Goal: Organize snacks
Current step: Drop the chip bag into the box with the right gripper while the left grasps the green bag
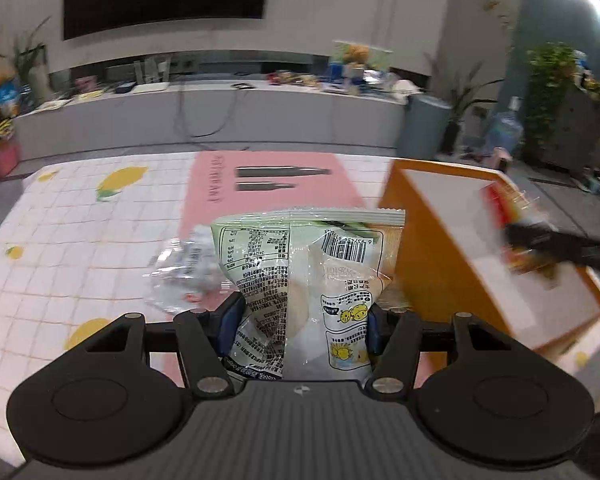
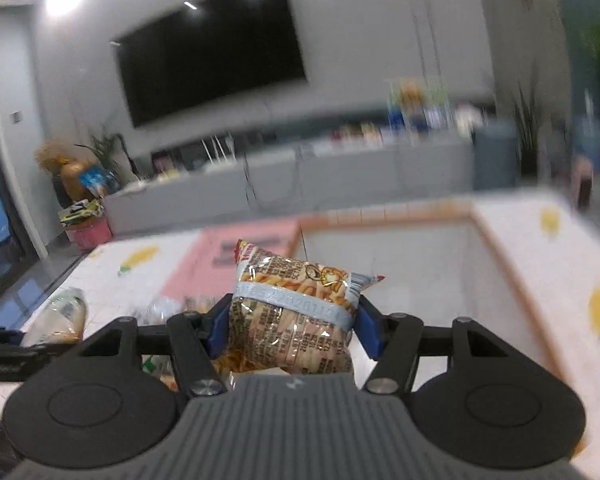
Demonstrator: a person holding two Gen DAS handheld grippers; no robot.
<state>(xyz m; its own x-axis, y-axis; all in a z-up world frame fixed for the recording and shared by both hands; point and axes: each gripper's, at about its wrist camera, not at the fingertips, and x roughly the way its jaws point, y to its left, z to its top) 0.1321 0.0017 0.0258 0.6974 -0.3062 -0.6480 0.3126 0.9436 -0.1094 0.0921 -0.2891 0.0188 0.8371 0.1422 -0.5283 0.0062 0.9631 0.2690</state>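
Note:
My left gripper (image 1: 302, 322) is shut on a pale green and white snack bag (image 1: 306, 264), held upright above the table, just left of an orange-walled box (image 1: 416, 248). My right gripper (image 2: 290, 322) is shut on an orange snack packet (image 2: 296, 312) and holds it at the near left edge of the same box (image 2: 496, 248), whose white inside shows. In the left wrist view the right gripper (image 1: 548, 248) appears blurred over the box with its packet (image 1: 504, 208). In the right wrist view the left gripper's green bag (image 2: 60, 316) shows at far left.
A clear crumpled snack wrapper (image 1: 184, 268) lies on the table beside a pink mat (image 1: 268, 184). The tablecloth (image 1: 80, 240) is white-checked with lemon prints. More packets (image 2: 168, 308) lie behind my right fingers. A grey counter (image 1: 220, 116) stands beyond the table.

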